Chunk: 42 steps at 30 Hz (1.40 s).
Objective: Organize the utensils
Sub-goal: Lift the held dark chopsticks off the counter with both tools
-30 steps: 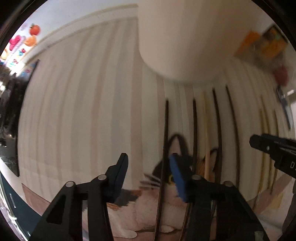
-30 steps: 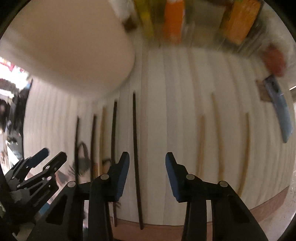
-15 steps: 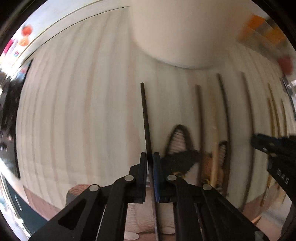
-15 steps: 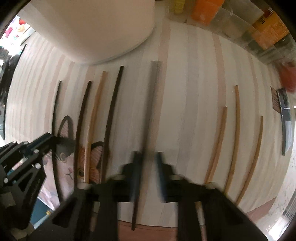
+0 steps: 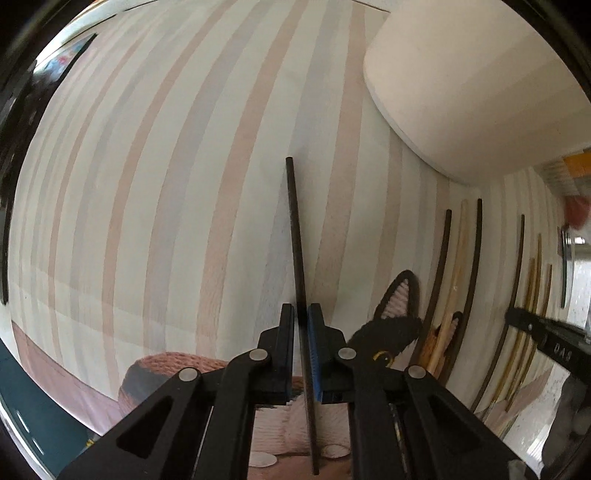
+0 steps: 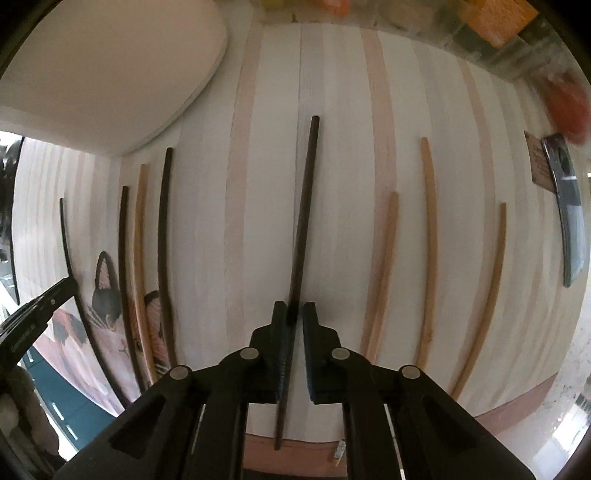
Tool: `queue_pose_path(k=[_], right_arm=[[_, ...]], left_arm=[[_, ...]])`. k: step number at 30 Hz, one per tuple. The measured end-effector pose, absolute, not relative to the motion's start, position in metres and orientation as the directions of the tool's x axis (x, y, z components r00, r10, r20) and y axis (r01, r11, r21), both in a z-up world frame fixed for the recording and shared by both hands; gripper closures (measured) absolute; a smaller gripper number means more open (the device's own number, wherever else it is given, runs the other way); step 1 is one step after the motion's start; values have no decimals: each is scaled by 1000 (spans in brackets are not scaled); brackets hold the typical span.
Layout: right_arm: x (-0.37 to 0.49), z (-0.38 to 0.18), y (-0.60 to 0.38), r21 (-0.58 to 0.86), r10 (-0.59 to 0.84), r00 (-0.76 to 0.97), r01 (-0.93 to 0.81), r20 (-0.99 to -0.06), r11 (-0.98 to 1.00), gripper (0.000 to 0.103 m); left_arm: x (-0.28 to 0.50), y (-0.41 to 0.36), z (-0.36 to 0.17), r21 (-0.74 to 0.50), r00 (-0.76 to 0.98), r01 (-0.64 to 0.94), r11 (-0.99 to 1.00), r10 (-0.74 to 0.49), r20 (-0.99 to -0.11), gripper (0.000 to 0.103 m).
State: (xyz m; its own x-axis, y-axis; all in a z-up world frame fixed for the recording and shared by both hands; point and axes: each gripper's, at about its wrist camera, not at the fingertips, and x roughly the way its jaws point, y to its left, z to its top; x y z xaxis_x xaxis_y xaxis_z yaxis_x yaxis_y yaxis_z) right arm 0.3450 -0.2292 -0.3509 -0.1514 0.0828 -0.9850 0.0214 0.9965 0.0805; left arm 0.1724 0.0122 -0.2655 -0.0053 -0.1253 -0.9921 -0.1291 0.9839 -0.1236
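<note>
In the left wrist view, my left gripper (image 5: pixel 301 314) pinches a dark chopstick (image 5: pixel 295 229) over the striped mat (image 5: pixel 166 184); its jaws are easing open slightly with the stick still between the pads. In the right wrist view, my right gripper (image 6: pixel 294 314) holds another dark chopstick (image 6: pixel 304 206) the same way, jaws also easing open a little. On the mat lie dark chopsticks (image 6: pixel 162 240) and a pale one (image 6: pixel 140 240) to the left. Three pale wooden chopsticks (image 6: pixel 430 240) lie to the right.
A large white round object (image 6: pixel 110 74) stands at the back left of the mat. A cat picture (image 6: pixel 107 295) covers the mat's near left corner. A dark flat device (image 6: pixel 569 221) lies off the mat on the right. Orange packets (image 6: pixel 498 14) line the back edge.
Both grippers went from open to closed, each on a dark chopstick. The left one has carried its stick to the left, away from the row of chopsticks. The right one has sunk lower.
</note>
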Motion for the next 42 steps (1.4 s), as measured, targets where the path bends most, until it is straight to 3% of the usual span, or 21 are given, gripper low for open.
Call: queue_pose_path(k=[14,20,28,42], right_arm=[[356,-355,-206,-16,-19,-114,-28,-993,999,91],[332,-348,-199,-44,-44,-62,-8,-997,999,96],[315,-328,-217,44,43,21,49,-999,998,97],[309,-236,-226,137,130,234,11,-963,991,97]], left_arm=[[183,-37,-266,-3,31,-64,998,-1,-1000,99],[200,-48,-261,3,58,-106,994,10,-998,100],[182,-25,-212,-35,154,-140,990,-13,-988,100],[145,0,-118,-77,368,-155,985,-15,-930,101]])
